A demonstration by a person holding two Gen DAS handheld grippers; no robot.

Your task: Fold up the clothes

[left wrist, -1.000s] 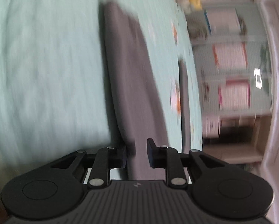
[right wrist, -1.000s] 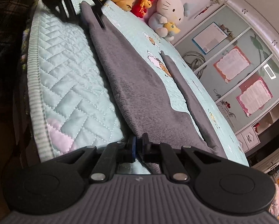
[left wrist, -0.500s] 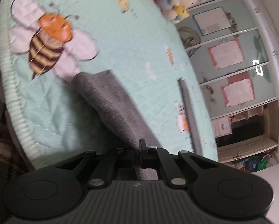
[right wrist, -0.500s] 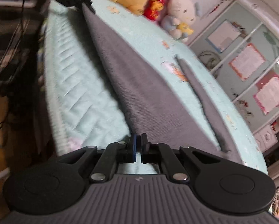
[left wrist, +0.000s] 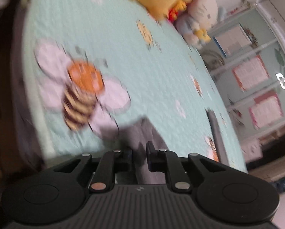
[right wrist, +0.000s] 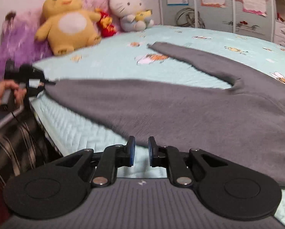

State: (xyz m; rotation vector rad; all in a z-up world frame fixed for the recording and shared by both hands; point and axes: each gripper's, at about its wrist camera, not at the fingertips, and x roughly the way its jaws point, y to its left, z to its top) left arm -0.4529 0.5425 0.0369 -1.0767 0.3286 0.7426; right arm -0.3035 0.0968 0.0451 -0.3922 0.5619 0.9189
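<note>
While spread across the bed: grey garment (right wrist: 180,110), filling centre and right of the right wrist view, one sleeve reaching toward upper centre.
Right gripper (right wrist: 141,148): low centre of its view, jaws apart, hovering at the garment's near hem, gripping nothing.
Left gripper (left wrist: 139,153): jaws apart, grey cloth lying between and beyond them; blurred.
Hand (right wrist: 1,95): far left of the right wrist view, wrapped round the left gripper's handle.
Bed cover (left wrist: 142,66): pale green, quilted, bee print.
Plush toys (right wrist: 66,21): upper left, against the wall.
Wardrobe (right wrist: 228,3): upper right.
</note>
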